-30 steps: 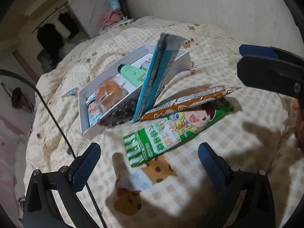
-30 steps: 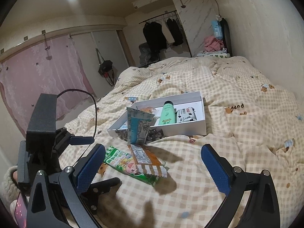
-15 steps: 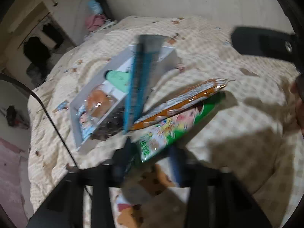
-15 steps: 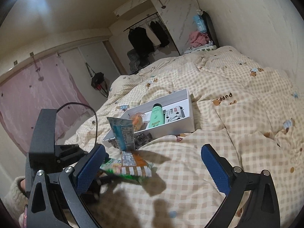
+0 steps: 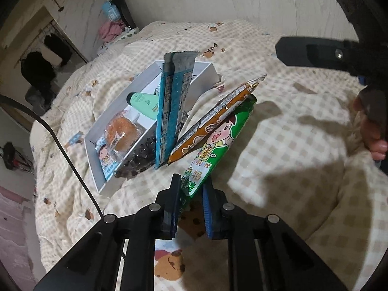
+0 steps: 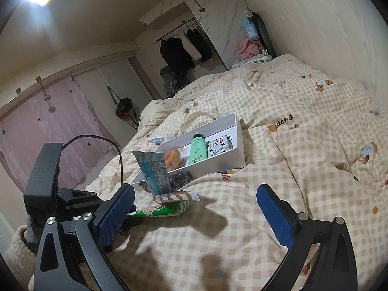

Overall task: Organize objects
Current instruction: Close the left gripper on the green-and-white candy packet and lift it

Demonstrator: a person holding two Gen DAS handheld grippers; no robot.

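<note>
Left gripper now closed on the near end of the green candy packet, fingers pinching the wrapper between the blue pads; one second earlier the same fingers stood spread wide above the bed quilt, with the packet lying flat between them. Packet now raised at the near end, far end angled up beside the orange snack packet, which leans against it. Grasp judged complete; next step probably a transfer into the white box, just left and farther off. Blue packet standing upright at the box's near edge, mint bottle and round pastry already inside. Right gripper idle, fingers spread, holding nothing, as in the earlier frame.
</note>
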